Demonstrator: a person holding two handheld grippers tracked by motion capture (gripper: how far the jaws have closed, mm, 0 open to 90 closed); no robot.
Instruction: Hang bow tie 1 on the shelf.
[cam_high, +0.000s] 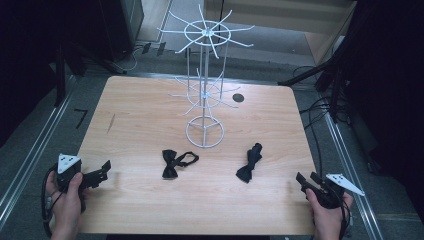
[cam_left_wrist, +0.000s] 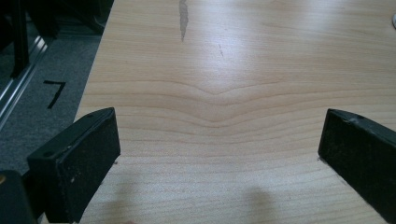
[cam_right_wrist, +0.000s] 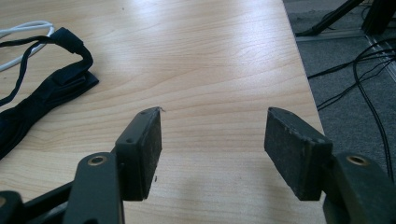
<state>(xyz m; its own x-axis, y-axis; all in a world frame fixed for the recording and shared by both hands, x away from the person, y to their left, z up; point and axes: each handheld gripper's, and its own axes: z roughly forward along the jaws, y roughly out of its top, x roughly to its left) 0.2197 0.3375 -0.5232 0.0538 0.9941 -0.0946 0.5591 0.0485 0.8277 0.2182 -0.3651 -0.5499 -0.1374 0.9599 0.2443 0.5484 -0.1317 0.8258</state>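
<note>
The right claw sits at the near right corner of the bench, released, its jaws standing apart with bare wood between them, as the right gripper view shows. Outward from it, to the left and a little farther away, lies the right-hand bow tie; in the right gripper view the same bow tie lies to the left of the jaws. Its long axis runs slantwise, from the near left end up to the far right end, where the strap is bunched. This claw is plainly the nearer one to it, so a reach leftward and slightly away looks like what the coming move calls for, with the jaws turned across the tie's narrow middle.

The left claw rests at the near left edge, also released, jaws wide over empty wood. The other bow tie lies to its right, its strap loop curling to the right. Beyond both ties stands the white wire rack, mid-bench, its prongs bare.
</note>
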